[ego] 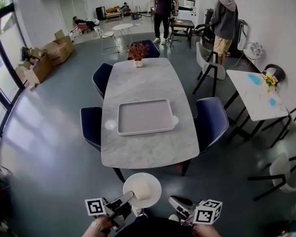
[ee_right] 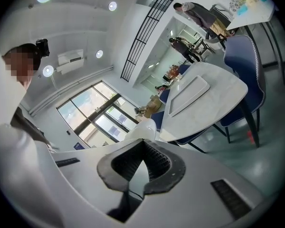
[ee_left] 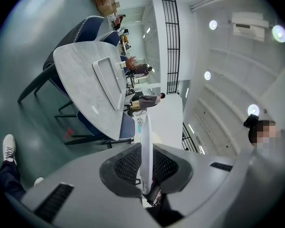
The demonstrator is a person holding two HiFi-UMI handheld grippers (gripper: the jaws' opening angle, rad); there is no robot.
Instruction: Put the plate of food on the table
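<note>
A white round plate (ego: 142,188) with a pale mound of food on it hangs level over the floor, just short of the near end of the grey marble table (ego: 148,152). My left gripper (ego: 129,197) is shut on the plate's near rim. In the left gripper view the plate (ee_left: 146,141) shows edge-on, pinched between the jaws of the left gripper (ee_left: 146,170). My right gripper (ego: 173,200) is beside the plate to the right, apart from it. In its own view the right gripper (ee_right: 143,142) has its tips together and holds nothing, with the plate (ee_right: 145,127) just beyond.
A grey rectangular tray (ego: 145,116) lies in the middle of the table, and a potted plant (ego: 138,51) stands at the far end. Dark blue chairs (ego: 211,123) flank the table. Two people (ego: 223,19) stand far back, and a second table (ego: 254,93) is at the right.
</note>
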